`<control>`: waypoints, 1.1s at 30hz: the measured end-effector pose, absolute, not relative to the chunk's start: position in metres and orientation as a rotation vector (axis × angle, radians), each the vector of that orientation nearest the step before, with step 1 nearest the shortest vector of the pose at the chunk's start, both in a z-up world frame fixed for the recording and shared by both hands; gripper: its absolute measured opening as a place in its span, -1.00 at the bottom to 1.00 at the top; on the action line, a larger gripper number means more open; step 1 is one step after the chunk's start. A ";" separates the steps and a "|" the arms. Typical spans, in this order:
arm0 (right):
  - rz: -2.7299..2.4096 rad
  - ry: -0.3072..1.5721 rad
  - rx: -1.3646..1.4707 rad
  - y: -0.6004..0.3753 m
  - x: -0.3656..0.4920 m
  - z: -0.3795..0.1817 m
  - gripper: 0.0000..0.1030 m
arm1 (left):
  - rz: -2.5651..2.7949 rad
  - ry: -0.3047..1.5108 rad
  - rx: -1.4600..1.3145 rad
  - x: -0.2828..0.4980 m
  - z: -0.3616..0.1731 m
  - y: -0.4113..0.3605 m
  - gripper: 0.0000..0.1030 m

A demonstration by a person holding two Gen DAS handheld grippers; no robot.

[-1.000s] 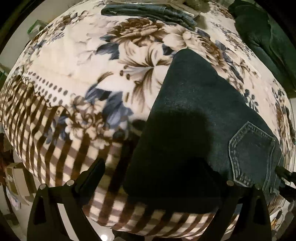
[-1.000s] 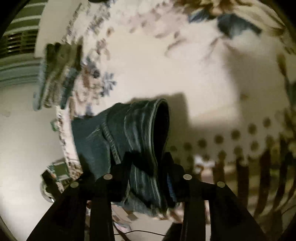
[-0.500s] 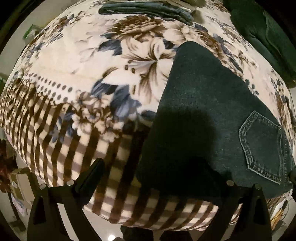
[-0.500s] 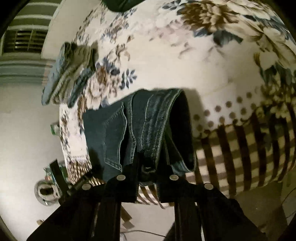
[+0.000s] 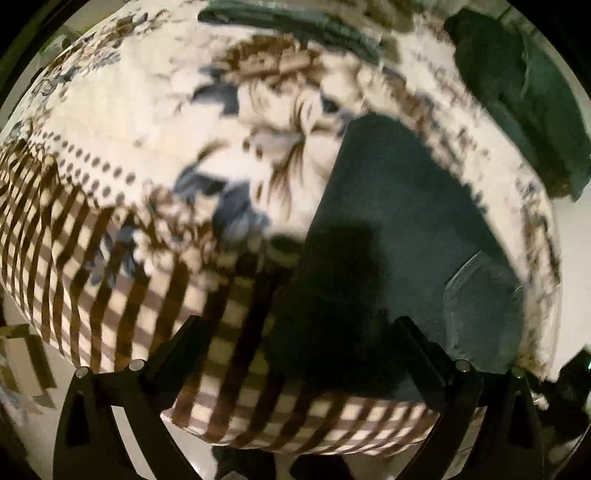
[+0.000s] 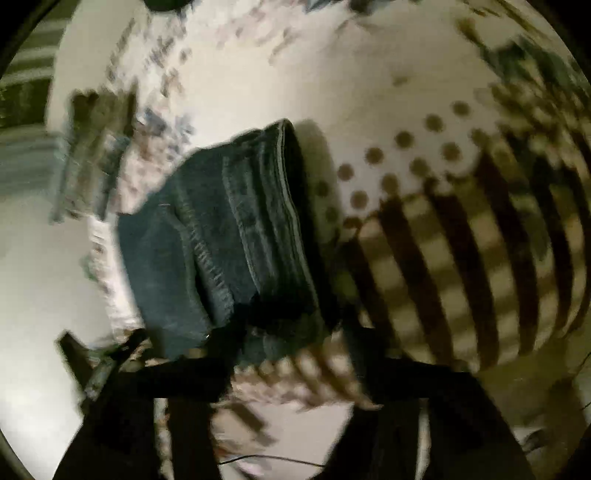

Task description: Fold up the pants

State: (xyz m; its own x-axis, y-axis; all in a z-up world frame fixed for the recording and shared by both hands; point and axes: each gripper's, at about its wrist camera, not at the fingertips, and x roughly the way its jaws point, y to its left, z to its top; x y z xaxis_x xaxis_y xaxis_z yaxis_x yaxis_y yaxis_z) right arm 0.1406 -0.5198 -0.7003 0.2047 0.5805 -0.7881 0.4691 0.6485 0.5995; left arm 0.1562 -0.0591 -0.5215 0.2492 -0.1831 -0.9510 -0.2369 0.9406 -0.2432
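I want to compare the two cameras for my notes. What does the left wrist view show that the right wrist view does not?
Only the left wrist view shows the back pocket facing up on the flat jeans, and a dark garment at the far right. Only the right wrist view shows the stacked folded edge from the side. Both show the jeans, the floral blanket, a folded pile farther away, and wide-open fingers on the left gripper and the right gripper.
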 end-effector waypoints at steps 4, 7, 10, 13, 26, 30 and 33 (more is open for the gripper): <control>0.127 1.346 1.071 -0.521 0.108 -0.696 0.44 | 0.004 1.323 -0.399 0.176 -0.523 -0.054 1.00; 0.124 1.341 1.176 -0.507 0.101 -0.723 0.44 | -0.025 1.355 -0.426 0.194 -0.547 -0.049 1.00; 0.106 1.329 1.299 -0.482 0.106 -0.764 0.44 | -0.073 1.388 -0.477 0.202 -0.569 -0.044 1.00; 0.087 1.234 1.413 -0.470 0.108 -0.787 0.50 | -0.112 1.399 -0.511 0.203 -0.578 -0.042 1.00; 0.062 0.983 1.384 -0.460 0.120 -0.749 -0.24 | -0.188 1.402 -0.558 0.208 -0.584 -0.036 1.00; 0.056 0.998 1.243 -0.466 0.131 -0.737 -0.24 | -0.202 1.403 -0.565 0.209 -0.587 -0.035 1.00; 0.069 1.099 1.348 -0.476 0.126 -0.770 0.12 | -0.214 1.399 -0.564 0.208 -0.588 -0.035 1.00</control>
State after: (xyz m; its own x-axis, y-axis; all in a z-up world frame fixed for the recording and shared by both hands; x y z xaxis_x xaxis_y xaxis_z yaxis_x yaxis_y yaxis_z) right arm 0.1258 -0.4760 -0.7699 0.5324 0.6109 -0.5860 0.5324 0.2966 0.7928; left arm 0.2082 -0.0351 -0.5878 0.1776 -0.4641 -0.8678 -0.1832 0.8508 -0.4925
